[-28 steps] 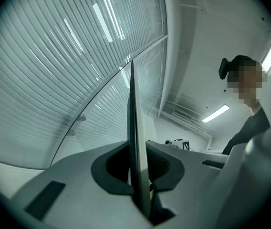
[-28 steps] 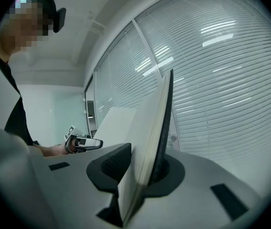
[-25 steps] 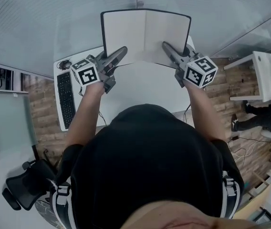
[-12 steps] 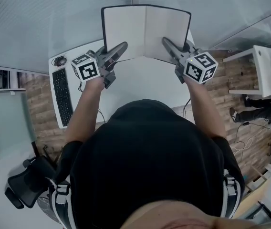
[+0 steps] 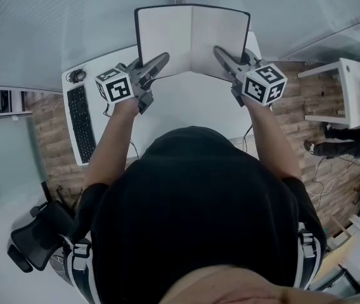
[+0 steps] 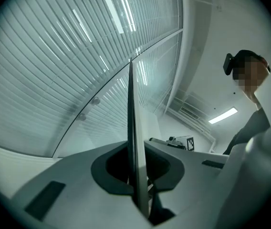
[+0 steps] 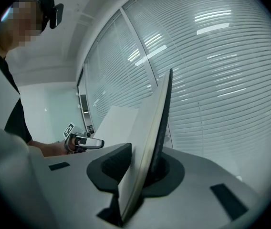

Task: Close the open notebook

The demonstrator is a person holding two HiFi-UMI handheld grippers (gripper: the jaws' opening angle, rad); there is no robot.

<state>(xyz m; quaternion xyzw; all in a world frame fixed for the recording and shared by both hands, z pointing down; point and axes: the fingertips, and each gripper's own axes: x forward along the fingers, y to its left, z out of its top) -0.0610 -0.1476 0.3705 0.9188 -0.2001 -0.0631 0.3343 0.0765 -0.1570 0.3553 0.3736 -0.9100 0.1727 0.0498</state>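
Observation:
The open notebook (image 5: 192, 37) has a black cover and blank white pages. It is held up above the white desk (image 5: 186, 106), spread wide with its pages toward me. My left gripper (image 5: 161, 61) is shut on the bottom of the left half. My right gripper (image 5: 221, 54) is shut on the bottom of the right half. In the left gripper view the notebook's edge (image 6: 131, 128) stands upright between the jaws of the left gripper (image 6: 138, 175). In the right gripper view the notebook (image 7: 157, 123) leans in the pinch of the right gripper (image 7: 135, 175).
A black keyboard (image 5: 78, 122) and a small dark device (image 5: 75, 76) lie at the desk's left end. A glass wall with blinds rises behind the desk. A black office chair (image 5: 34, 239) stands at lower left. A white side table (image 5: 351, 94) is at right.
Both grippers and the notebook have sunk a little together toward the desk. The book is spread as wide as before, and both grips are unchanged.

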